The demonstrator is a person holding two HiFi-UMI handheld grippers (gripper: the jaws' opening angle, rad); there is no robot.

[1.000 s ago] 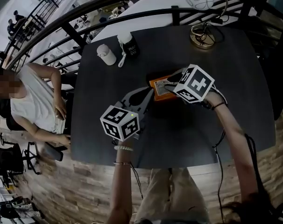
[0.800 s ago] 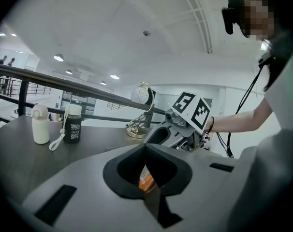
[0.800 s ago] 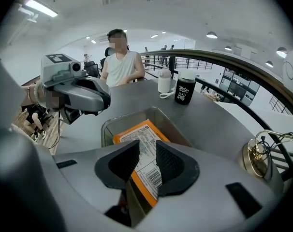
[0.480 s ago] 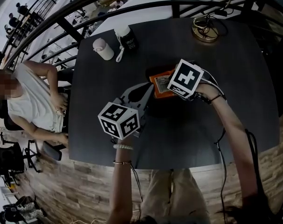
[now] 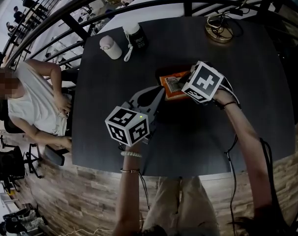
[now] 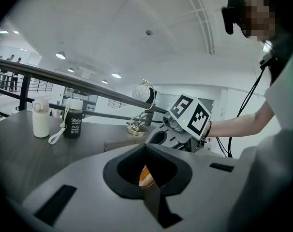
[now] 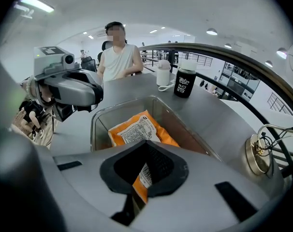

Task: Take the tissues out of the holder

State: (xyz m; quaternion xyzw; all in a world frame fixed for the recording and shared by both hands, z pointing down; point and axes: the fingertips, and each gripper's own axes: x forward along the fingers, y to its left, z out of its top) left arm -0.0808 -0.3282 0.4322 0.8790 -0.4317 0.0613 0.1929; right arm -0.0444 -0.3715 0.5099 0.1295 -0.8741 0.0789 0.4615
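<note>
A clear holder (image 7: 95, 125) lies in the middle of the dark table (image 5: 237, 132) with an orange tissue pack (image 7: 137, 129) inside it. My right gripper (image 7: 141, 187) is shut on the near edge of the pack, and orange wrapper shows between its jaws. In the head view the pack (image 5: 169, 86) peeks out beside the right gripper's (image 5: 182, 85) marker cube. My left gripper (image 5: 159, 96) reaches the holder's (image 5: 162, 78) left end. Its jaws (image 6: 149, 187) are closed on what looks like the holder's thin clear wall, with orange showing behind.
A white bottle (image 5: 111, 47) and a black bottle (image 5: 135, 37) stand at the table's far left. A brass lamp base (image 5: 219, 28) sits at the far right. A person (image 5: 36, 102) sits beside the table's left edge. A railing runs behind the table.
My right gripper has shifted slightly over the holder while staying on the pack. The left gripper has kept its place at the holder's left end.
</note>
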